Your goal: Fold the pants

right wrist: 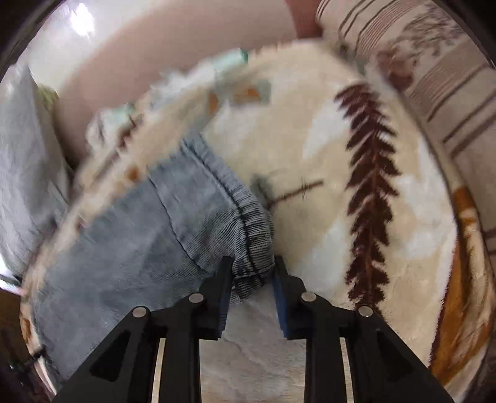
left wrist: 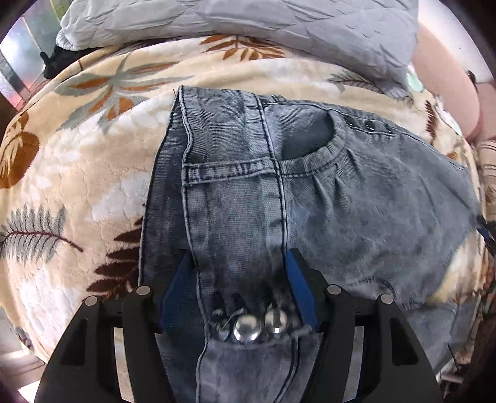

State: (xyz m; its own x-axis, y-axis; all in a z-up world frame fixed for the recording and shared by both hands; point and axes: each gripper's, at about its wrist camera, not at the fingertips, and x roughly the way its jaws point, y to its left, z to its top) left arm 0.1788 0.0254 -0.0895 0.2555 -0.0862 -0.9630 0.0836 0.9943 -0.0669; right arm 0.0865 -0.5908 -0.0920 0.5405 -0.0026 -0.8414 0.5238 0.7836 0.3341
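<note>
Grey-blue denim pants (left wrist: 310, 192) lie on a cream fleece blanket with leaf print (left wrist: 80, 173). In the left wrist view the waist part with a pocket and silver buttons (left wrist: 248, 327) sits between the fingers of my left gripper (left wrist: 240, 259), which are set wide around the cloth. In the right wrist view the elastic cuff (right wrist: 251, 241) of a pant leg (right wrist: 124, 248) reaches between the fingers of my right gripper (right wrist: 251, 263), which stand apart around it. The view is blurred.
A grey quilted pillow (left wrist: 248, 28) lies at the far edge of the blanket. A striped brown cushion (right wrist: 434, 77) sits at the right. A pink wall (right wrist: 186, 46) runs behind the bed. A dark object (left wrist: 59, 62) lies at the far left.
</note>
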